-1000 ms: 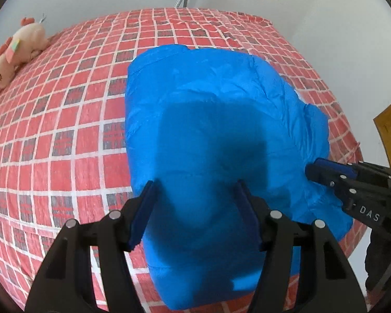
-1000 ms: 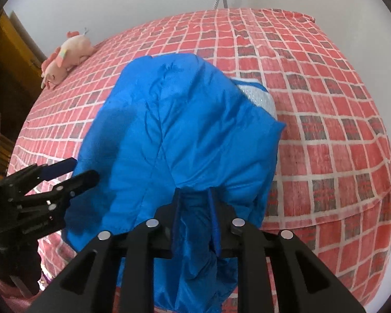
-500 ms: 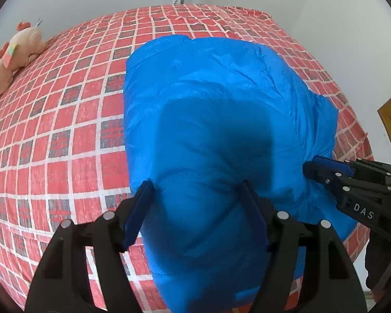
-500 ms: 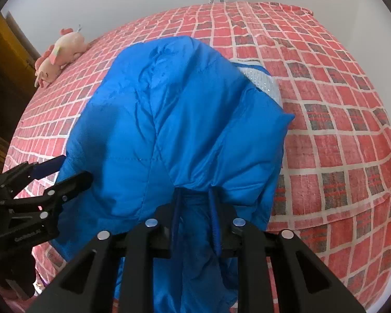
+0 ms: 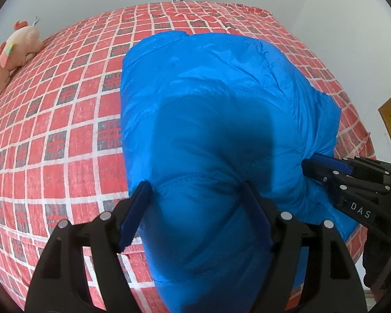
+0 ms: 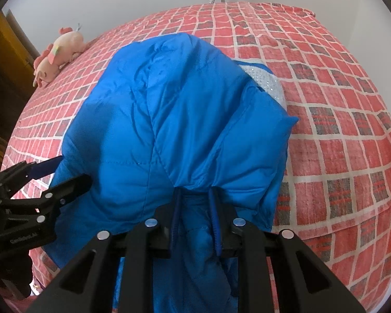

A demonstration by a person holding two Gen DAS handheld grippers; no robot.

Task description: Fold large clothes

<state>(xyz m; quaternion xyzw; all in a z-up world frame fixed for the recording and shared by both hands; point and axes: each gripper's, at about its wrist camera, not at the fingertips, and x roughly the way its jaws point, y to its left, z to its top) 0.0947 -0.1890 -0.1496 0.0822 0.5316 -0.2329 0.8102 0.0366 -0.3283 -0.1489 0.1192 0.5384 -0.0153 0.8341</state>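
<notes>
A large bright blue padded jacket [image 5: 208,120] lies on the red checked bed, its near end raised and bunched. It also shows in the right wrist view [image 6: 169,130], with a patch of white lining [image 6: 268,83] at its right side. My left gripper [image 5: 195,203] is open, its jaws wide on either side of a fold of the jacket's near end. My right gripper [image 6: 195,203] is shut on a gathered edge of the jacket; it shows at the right of the left wrist view [image 5: 325,167]. The left gripper shows at the left of the right wrist view [image 6: 60,174].
The bed [image 5: 52,130] has a red and white checked cover and fills both views. A pink plush toy [image 5: 10,54] lies at its far left, also in the right wrist view [image 6: 57,52]. White walls stand behind. Brown wooden furniture [image 6: 2,60] stands at the left.
Both grippers have moved forward over the bed with the jacket's near end, which now bulges higher. The right gripper stays shut on the fabric; the left stays open.
</notes>
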